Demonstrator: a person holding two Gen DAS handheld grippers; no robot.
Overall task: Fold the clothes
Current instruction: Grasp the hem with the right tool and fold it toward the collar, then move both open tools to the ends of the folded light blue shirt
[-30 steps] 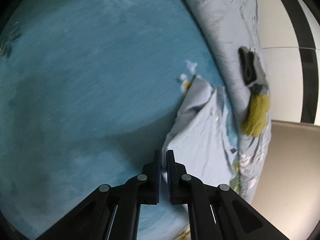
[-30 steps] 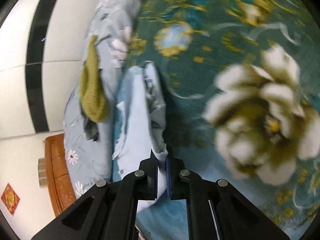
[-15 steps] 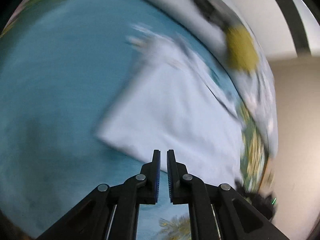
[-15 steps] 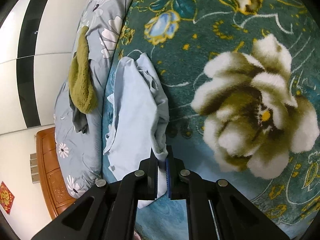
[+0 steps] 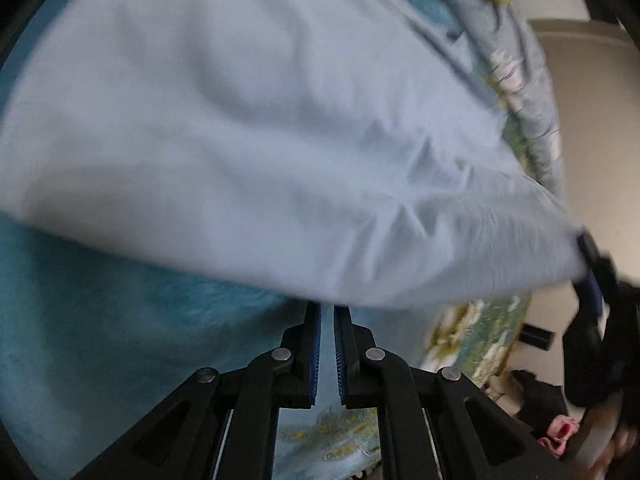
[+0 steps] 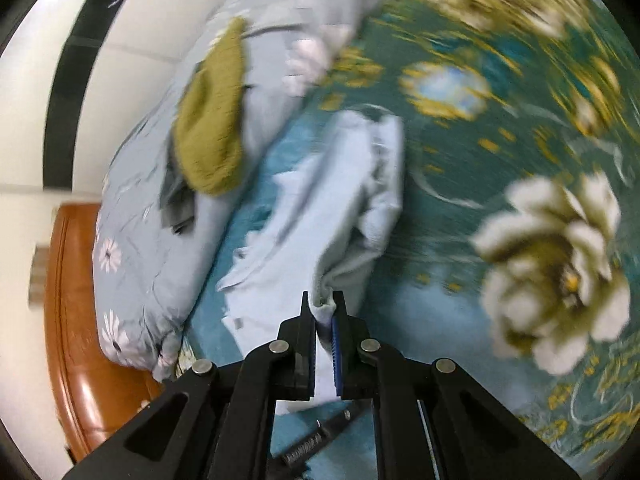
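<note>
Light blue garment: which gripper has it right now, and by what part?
The right gripper is shut on a bunched edge of the light blue garment. The left gripper shows a narrow gap with no cloth between its pads; it holds nothing.

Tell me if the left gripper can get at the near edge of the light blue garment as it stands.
Probably yes. The left gripper sits right at the near edge of the light blue garment, jaws a narrow gap apart, nothing between them and the cloth. The right gripper pinches another corner, well aside.
</note>
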